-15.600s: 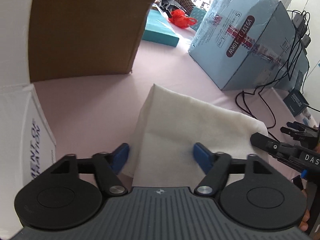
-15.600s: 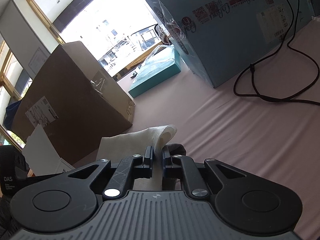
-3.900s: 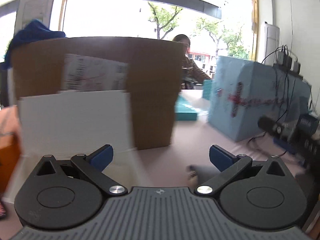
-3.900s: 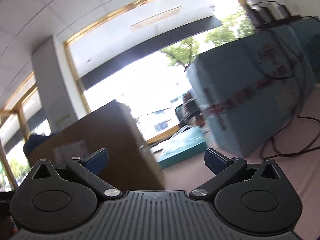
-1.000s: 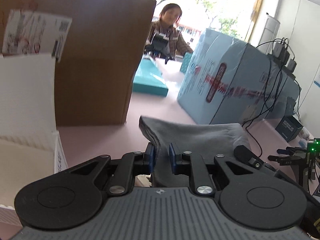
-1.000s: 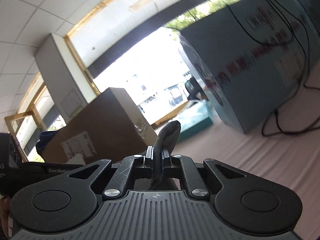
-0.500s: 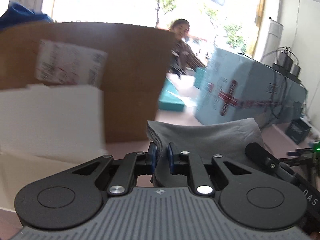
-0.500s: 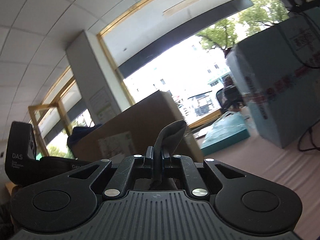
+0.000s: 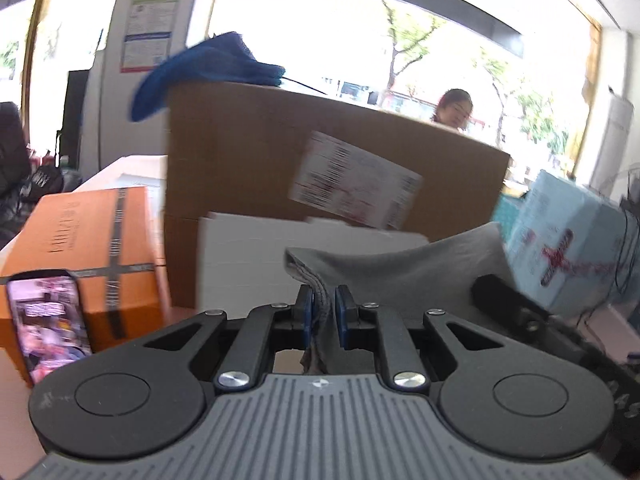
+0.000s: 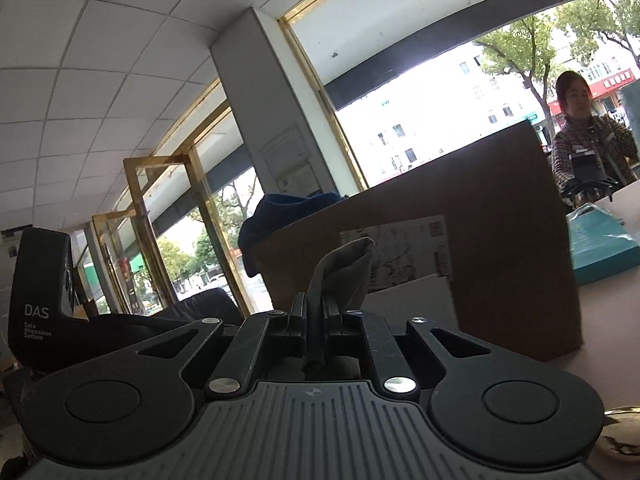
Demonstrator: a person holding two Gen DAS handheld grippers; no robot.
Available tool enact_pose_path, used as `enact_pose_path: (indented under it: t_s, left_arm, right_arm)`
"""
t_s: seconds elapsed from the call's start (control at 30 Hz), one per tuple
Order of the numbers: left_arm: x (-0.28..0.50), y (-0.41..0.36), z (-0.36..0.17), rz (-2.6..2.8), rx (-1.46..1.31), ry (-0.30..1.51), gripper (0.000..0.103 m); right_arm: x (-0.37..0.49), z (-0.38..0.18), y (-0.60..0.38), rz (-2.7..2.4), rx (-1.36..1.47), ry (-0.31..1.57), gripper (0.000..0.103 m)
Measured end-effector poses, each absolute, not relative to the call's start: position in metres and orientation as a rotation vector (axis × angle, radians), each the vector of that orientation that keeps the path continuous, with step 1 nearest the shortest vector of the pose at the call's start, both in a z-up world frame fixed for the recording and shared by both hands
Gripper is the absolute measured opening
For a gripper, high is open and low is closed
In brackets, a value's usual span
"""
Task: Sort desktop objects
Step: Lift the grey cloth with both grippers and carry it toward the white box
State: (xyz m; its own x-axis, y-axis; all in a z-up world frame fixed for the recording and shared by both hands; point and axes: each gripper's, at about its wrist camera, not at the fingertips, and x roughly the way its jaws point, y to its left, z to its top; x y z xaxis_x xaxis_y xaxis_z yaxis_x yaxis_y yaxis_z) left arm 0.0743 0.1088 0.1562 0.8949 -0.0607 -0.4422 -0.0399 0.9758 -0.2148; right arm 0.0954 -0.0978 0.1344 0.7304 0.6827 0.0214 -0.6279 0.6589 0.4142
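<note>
A grey cloth [image 9: 400, 268] hangs in the air, stretched between both grippers. My left gripper [image 9: 323, 312] is shut on its left edge, blue pads pinching the folded hem. My right gripper [image 10: 315, 316] is shut on the other end of the grey cloth [image 10: 344, 272], which sticks up between its fingers. In the left wrist view the right gripper's black body [image 9: 532, 320] shows beyond the cloth at right. A white open box [image 9: 248, 260] stands right ahead of the cloth, in front of a large brown carton [image 9: 320, 164].
A blue garment [image 9: 208, 68] lies on top of the brown carton. An orange box [image 9: 84, 236] with a phone [image 9: 48, 320] leaning on it stands at left. A light blue carton [image 9: 568, 236] and cables are at right. A person [image 10: 584, 136] sits behind a teal box [image 10: 600, 252].
Both grippers have lifted the grey cloth higher and swung left; the orange box and phone have come into the left view, and the white box is now straight ahead.
</note>
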Motion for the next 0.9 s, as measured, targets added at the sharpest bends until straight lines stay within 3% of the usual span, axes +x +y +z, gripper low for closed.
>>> enact_pose_path:
  t_s: [0.3, 0.9]
  left_arm:
    - [0.075, 0.174, 0.161, 0.007, -0.246, 0.522, 0.011]
    - [0.118, 0.123, 0.108, -0.042, -0.095, 0.786, 0.011]
  right_arm:
    - [0.103, 0.129, -0.057, 0.759, 0.472, 0.223, 0.007]
    - [0.122, 0.098, -0.077, 0.560, 0.400, 0.587, 0.007]
